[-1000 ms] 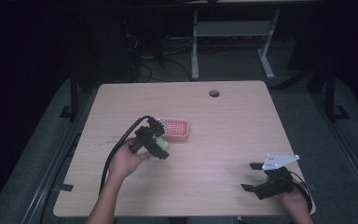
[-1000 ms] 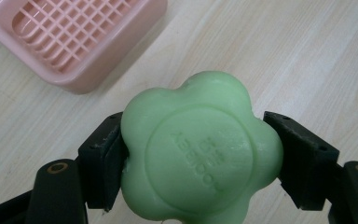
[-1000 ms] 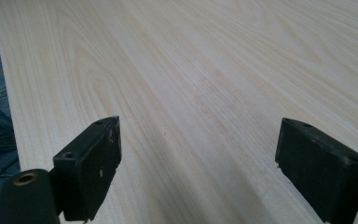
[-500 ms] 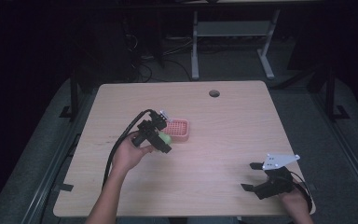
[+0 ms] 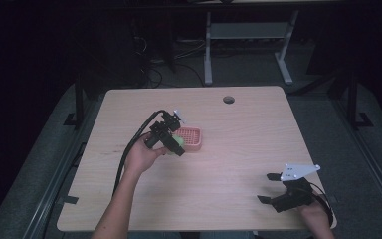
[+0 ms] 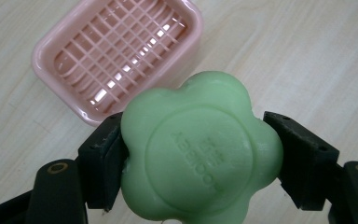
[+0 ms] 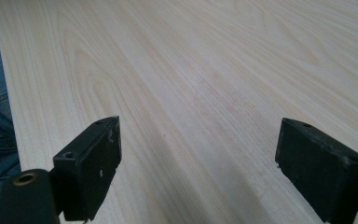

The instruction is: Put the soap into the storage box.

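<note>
right hand-held gripper (image 5: pixel 269 188) sits low at the near right bench (image 5: pixel 238 149) edge, jaws spread wide, nothing between them. left hand-held gripper (image 5: pixel 175 145) is farther in, left of centre, clamped on both sides of a green flower-shaped soap (image 6: pixel 200 149). soap is held above the bench, just near of the pink dish (image 6: pixel 116 56).

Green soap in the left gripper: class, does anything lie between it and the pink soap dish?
Nothing visible does. The left gripper holds the green soap beside the pink soap dish; the dish's grid is empty, with bare table around it.
</note>
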Demonstrator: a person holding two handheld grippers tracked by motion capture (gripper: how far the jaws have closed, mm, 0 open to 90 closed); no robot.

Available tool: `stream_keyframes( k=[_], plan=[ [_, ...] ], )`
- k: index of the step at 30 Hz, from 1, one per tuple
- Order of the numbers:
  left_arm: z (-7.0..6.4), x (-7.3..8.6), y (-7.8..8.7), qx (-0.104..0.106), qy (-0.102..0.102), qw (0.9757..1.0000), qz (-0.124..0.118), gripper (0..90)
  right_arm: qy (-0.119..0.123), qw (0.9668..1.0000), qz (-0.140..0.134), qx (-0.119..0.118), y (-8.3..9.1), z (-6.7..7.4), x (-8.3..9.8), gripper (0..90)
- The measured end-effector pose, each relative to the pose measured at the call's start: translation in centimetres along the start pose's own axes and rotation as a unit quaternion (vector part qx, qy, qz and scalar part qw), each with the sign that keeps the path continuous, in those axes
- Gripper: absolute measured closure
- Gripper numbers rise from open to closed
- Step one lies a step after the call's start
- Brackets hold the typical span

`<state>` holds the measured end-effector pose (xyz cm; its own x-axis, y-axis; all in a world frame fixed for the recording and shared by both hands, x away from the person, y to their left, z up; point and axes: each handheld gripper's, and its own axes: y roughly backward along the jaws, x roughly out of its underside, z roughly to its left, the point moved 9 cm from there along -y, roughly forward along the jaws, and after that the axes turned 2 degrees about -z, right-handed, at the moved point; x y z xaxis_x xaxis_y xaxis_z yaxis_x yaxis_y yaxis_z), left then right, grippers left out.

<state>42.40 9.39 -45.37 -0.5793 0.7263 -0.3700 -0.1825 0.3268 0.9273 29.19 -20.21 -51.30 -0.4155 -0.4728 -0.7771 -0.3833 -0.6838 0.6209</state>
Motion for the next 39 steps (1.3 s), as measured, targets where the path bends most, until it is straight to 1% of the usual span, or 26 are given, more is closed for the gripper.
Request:
stream_keyframes(
  k=[4,6,7,10,12,13,15,17,19,20,21,23,29,34,37,39],
  plan=[
    [0.4,-0.3,-0.1,-0.004,0.001,1.0,0.007,26.5,0.001,1.0,-0.002,0.0,0.0,0.0,0.0,13.8],
    [0.6,-0.7,-0.1,-0.007,0.003,1.0,0.005,26.5,0.001,1.0,-0.003,0.001,0.1,-0.1,0.0,13.8],
    [0.7,-0.9,-0.1,-0.009,0.001,1.0,0.003,26.5,0.001,1.0,-0.003,0.001,0.1,-0.1,0.0,13.8],
    [1.1,-1.6,-0.2,-0.012,0.0,0.9999,0.008,26.5,0.002,1.0,-0.004,0.001,0.1,-0.1,-0.1,13.8],
    [1.1,-1.7,-0.3,-0.012,-0.001,0.9999,0.009,26.5,0.002,1.0,-0.004,0.001,0.1,-0.1,-0.1,13.8],
    [1.3,-2.1,-0.3,-0.013,0.003,0.9999,0.009,26.5,0.001,1.0,-0.003,0.0,0.0,-0.1,-0.1,13.8],
    [1.5,-2.4,-0.4,-0.016,0.004,0.9998,0.007,26.5,0.002,1.0,-0.004,0.0,0.0,-0.1,-0.1,13.8],
    [1.8,-2.8,-0.4,-0.017,0.002,0.9998,0.013,26.4,0.002,1.0,-0.004,0.001,0.1,-0.1,-0.1,13.8],
    [1.8,-2.9,-0.4,-0.018,0.001,0.9997,0.015,26.4,0.002,1.0,-0.004,0.0,0.1,-0.1,-0.1,13.8],
    [1.9,-3.3,-0.5,-0.019,0.004,0.9997,0.014,26.4,0.001,1.0,-0.005,0.0,0.1,-0.1,-0.1,13.8],
    [1.9,-3.3,-0.5,-0.019,0.004,0.9997,0.014,26.4,0.001,1.0,-0.005,0.0,0.1,-0.1,-0.1,13.8],
    [2.0,-3.8,-0.6,-0.022,0.002,0.9996,0.015,26.4,-0.002,1.0,-0.006,0.0,0.2,-0.1,-0.1,13.8],
    [2.3,-4.5,-1.0,-0.028,0.002,0.9994,0.019,26.4,-0.001,1.0,-0.006,0.0,0.2,-0.1,-0.2,13.8],
    [2.5,-5.0,-1.6,-0.03,0.007,0.9992,0.026,26.4,0.0,1.0,-0.006,0.0,0.2,-0.1,-0.1,13.8],
    [2.7,-5.4,-1.9,-0.029,0.012,0.9992,0.025,26.4,-0.002,1.0,-0.007,0.0,0.2,-0.1,-0.2,13.8],
    [2.7,-5.7,-2.3,-0.027,0.021,0.9993,0.017,26.4,-0.002,1.0,-0.007,0.0,0.2,-0.1,-0.2,13.8]
  ],
)
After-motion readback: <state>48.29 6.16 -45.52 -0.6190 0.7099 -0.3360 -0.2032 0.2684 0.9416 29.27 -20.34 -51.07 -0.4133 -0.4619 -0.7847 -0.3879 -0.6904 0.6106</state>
